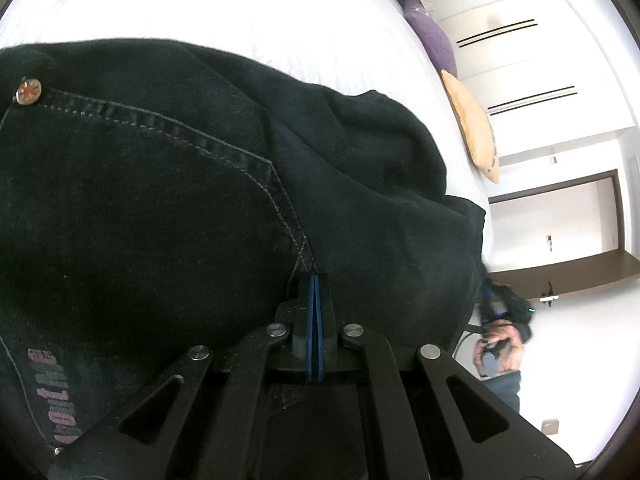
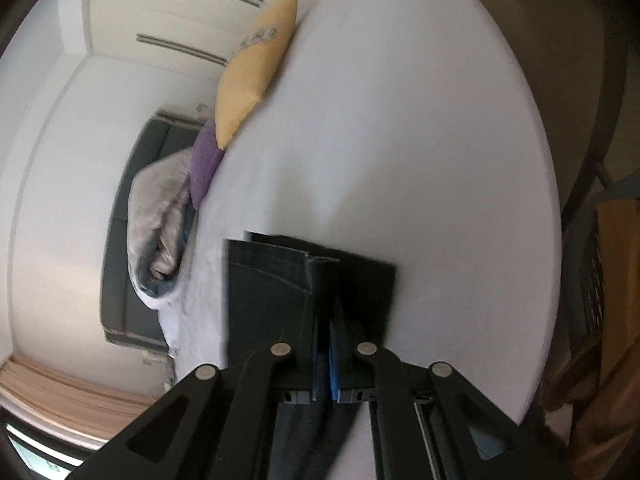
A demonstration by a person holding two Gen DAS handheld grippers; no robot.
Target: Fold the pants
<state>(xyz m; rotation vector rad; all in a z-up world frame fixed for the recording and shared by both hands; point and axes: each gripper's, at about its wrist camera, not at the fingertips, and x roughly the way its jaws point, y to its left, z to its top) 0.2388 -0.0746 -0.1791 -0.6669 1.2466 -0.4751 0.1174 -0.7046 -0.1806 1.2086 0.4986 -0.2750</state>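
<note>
We see the left claw (image 1: 315, 284) pressed fully together, its blue pads (image 1: 314, 320) meeting on a fold of the black pants (image 1: 160, 200) just where the stitched pocket seam ends. It points steeply down at the cloth. From there the pants spread toward 9 and 10 o'clock, with a metal button (image 1: 28, 91) at the far left, and they lie on the white bed (image 1: 240, 12). At 2 o'clock we see a yellow pillow (image 1: 474, 128) and a purple one (image 1: 432, 36) at the bed's edge.

The right claw (image 2: 329, 312) is also nearly closed and it grips the hem end of the pants (image 2: 272, 292), held above the bed (image 2: 420, 140); it points less steeply down. Toward 11 o'clock lie the yellow pillow (image 2: 256, 68) and a crumpled blanket (image 2: 160, 224).
</note>
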